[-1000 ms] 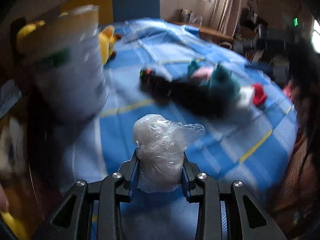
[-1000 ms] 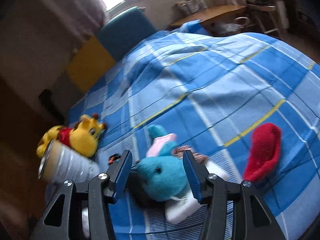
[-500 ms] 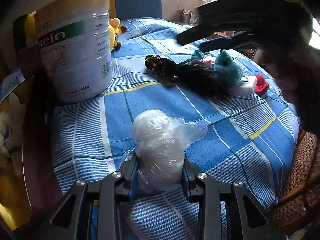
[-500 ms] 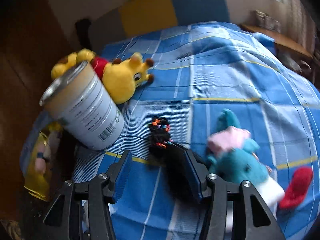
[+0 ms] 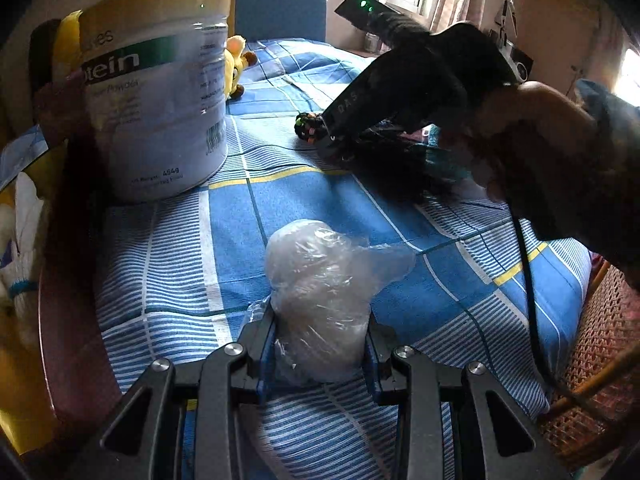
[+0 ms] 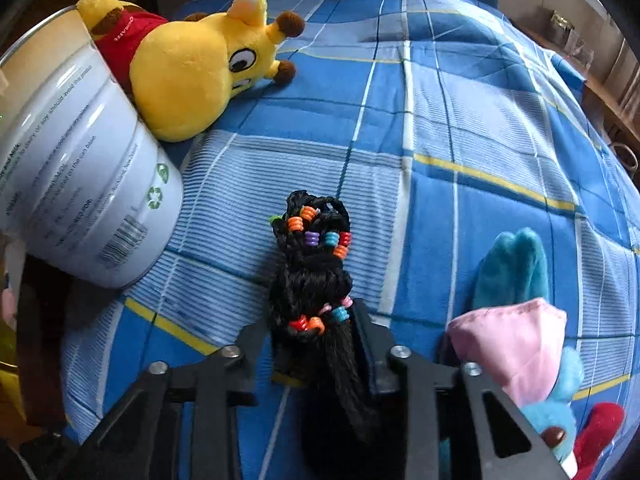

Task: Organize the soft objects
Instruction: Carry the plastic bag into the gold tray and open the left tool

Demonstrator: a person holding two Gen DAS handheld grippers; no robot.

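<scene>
My left gripper [image 5: 320, 344] is shut on a soft white lump wrapped in clear plastic [image 5: 316, 288], held just above the blue checked cloth [image 5: 180, 264]. My right gripper [image 6: 316, 340] is closed around a black braided hairpiece with coloured beads [image 6: 312, 264] lying on the cloth; it also shows in the left wrist view [image 5: 308, 128]. A yellow plush giraffe in a red shirt [image 6: 184, 64] leans against the can. A teal plush with a pink piece [image 6: 516, 320] lies at the right.
A large white protein powder can [image 5: 156, 88] stands at the left, also in the right wrist view [image 6: 76, 184]. A red plush piece [image 6: 600, 428] lies at the lower right. A wicker chair [image 5: 592, 380] is at the table's right edge. A bin with soft items [image 5: 24, 264] sits at the left.
My right gripper has dropped onto the black hairpiece and closed around it. My left gripper still holds the wrapped lump and has barely moved.
</scene>
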